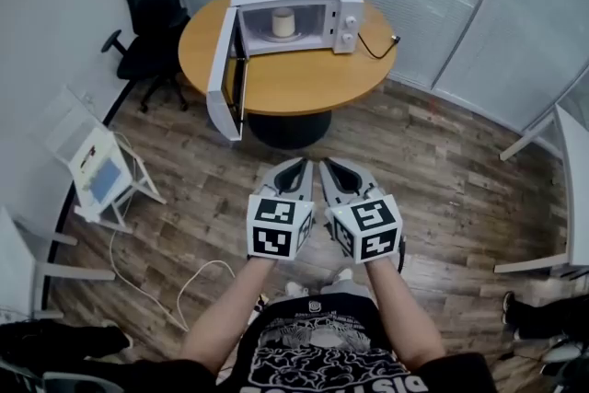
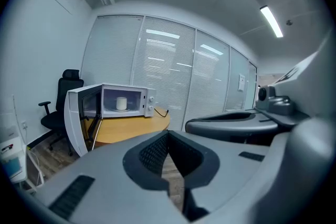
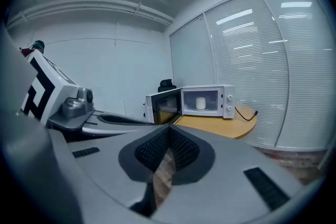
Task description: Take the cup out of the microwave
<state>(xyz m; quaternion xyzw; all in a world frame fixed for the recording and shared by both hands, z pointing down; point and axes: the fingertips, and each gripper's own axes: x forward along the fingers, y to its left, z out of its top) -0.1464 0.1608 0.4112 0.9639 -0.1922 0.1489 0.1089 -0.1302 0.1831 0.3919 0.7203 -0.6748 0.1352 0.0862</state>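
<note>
The door (image 1: 225,74) hangs open to the left. The cup (image 1: 283,22) stands upright inside the microwave (image 1: 294,9) on the table (image 1: 304,83). The left gripper (image 1: 294,168) and right gripper (image 1: 333,168) sit side by side, both pinched closed on nothing. The cup lies straight ahead, well apart from both, and neither is clearly nearer. The door crowds the left side, so the right probably has the freer approach.
</note>
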